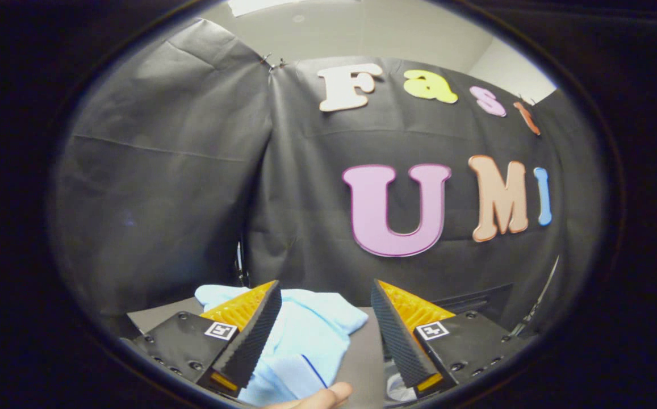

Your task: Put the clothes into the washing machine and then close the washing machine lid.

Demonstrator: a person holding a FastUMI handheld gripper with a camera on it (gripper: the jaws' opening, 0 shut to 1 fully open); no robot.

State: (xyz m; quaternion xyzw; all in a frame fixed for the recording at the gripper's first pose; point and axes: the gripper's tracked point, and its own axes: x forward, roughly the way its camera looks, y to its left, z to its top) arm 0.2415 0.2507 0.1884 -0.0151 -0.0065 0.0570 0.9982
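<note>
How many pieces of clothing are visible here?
1: a light blue garment on the grey surface, between and beyond the open gripper fingers. More may be hidden below.

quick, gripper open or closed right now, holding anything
Gripper: open, holding nothing; light blue cloth lies between and just beyond the fingers.

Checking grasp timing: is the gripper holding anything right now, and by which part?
Nothing is held. The gripper is open, its fingers apart above the light blue garment, not pressing on it.

Recording booth: black cloth walls (163,170) w/ plain white ceiling (362,34) above, indoors.
</note>
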